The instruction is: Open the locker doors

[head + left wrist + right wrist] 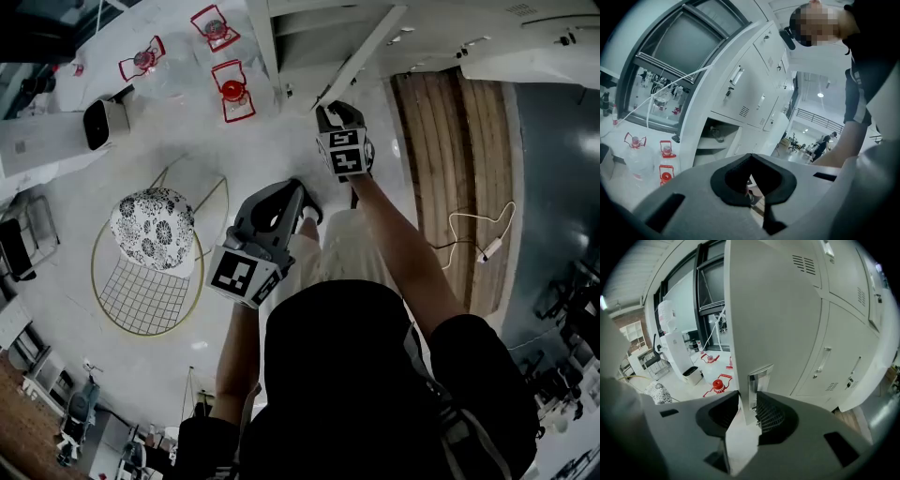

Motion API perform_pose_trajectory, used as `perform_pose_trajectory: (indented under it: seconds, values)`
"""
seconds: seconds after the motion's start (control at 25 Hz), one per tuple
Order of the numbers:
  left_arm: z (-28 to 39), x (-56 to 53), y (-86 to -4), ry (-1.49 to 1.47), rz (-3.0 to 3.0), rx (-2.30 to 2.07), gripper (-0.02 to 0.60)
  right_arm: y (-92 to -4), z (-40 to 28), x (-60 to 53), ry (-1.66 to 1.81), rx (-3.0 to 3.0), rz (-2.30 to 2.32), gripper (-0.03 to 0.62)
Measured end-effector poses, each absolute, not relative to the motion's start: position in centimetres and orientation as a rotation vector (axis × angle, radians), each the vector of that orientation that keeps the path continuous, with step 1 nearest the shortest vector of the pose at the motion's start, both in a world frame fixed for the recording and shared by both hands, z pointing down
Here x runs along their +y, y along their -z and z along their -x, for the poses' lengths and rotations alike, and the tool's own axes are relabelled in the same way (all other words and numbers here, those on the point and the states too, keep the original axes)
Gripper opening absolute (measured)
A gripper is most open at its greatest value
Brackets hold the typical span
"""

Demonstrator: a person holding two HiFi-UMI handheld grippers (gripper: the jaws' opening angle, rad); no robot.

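Note:
The white locker bank (754, 89) has several shut doors with small handles and one lower compartment (717, 136) standing open. A white locker door (773, 319) is swung out towards me, and in the head view it shows edge-on (361, 56). My right gripper (749, 413) is shut on this door's free edge at its chrome handle (757, 385), with one jaw on each face. In the head view the right gripper (323, 111) reaches up to that edge. My left gripper (305, 197) hangs lower and to the left, away from the lockers, jaws shut (750, 161) with nothing between them.
A wire chair with a patterned cushion (152, 228) stands on the floor at the left. Several red-framed objects (232, 91) and a white appliance (105, 122) lie near the lockers. A wooden floor strip (455, 169) with a cable (478, 234) runs at the right. People (825, 140) stand far off.

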State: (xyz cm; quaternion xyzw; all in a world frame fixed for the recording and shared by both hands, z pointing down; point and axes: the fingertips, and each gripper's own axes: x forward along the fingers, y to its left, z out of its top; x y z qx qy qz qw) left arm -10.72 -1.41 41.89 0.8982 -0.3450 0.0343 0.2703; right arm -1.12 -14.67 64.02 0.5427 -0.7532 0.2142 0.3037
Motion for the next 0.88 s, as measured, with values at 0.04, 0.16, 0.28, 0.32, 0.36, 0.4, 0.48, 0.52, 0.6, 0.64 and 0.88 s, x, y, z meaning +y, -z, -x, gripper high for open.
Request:
perform_pose_trajectory:
  seconds: [0.04, 0.16, 0.28, 0.32, 0.36, 0.4, 0.48, 0.52, 0.6, 0.64, 0.88]
  values:
    - [10.4, -1.4, -41.7, -0.094, -2.423, -0.926, 0.017, -64.0, 0.7, -14.3, -0.569, -1.990, -1.437, 0.126]
    - [9.4, -1.2, -41.5, -0.102, -2.428, -0.919, 0.017, -63.9, -0.5, -13.1, -0.606, -1.967, -1.444, 0.124]
    - [8.2, -0.9, -41.2, -0.107, -2.435, -0.918, 0.017, -63.9, -1.9, -12.0, -0.625, -1.948, -1.450, 0.118]
    - [7.8, -0.8, -41.0, -0.106, -2.438, -0.918, 0.017, -63.8, -2.4, -11.7, -0.623, -1.944, -1.448, 0.114]
    - [7.3, -0.7, -40.8, -0.104, -2.440, -0.918, 0.017, -63.7, -3.0, -11.4, -0.618, -1.940, -1.445, 0.112]
    - [6.9, -0.5, -40.6, -0.103, -2.442, -0.918, 0.017, -63.7, -3.5, -11.1, -0.613, -1.938, -1.443, 0.109]
    - [6.0, -0.2, -40.1, -0.104, -2.448, -0.919, 0.017, -63.6, -4.4, -10.7, -0.611, -1.935, -1.438, 0.109]
    - [5.6, 0.0, -40.0, -0.106, -2.451, -0.922, 0.017, -63.6, -4.8, -10.5, -0.612, -1.935, -1.436, 0.109]
    - [4.9, 0.4, -39.9, -0.111, -2.466, -0.930, 0.017, -63.6, -5.6, -10.0, -0.612, -1.933, -1.434, 0.099]
    - [4.5, 0.7, -39.9, -0.112, -2.474, -0.936, 0.017, -63.6, -6.1, -9.7, -0.611, -1.931, -1.434, 0.089]
    - [1.8, 1.9, -38.7, -0.117, -2.452, -0.969, 0.017, -63.7, -8.6, -8.7, -0.615, -1.938, -1.406, 0.071]
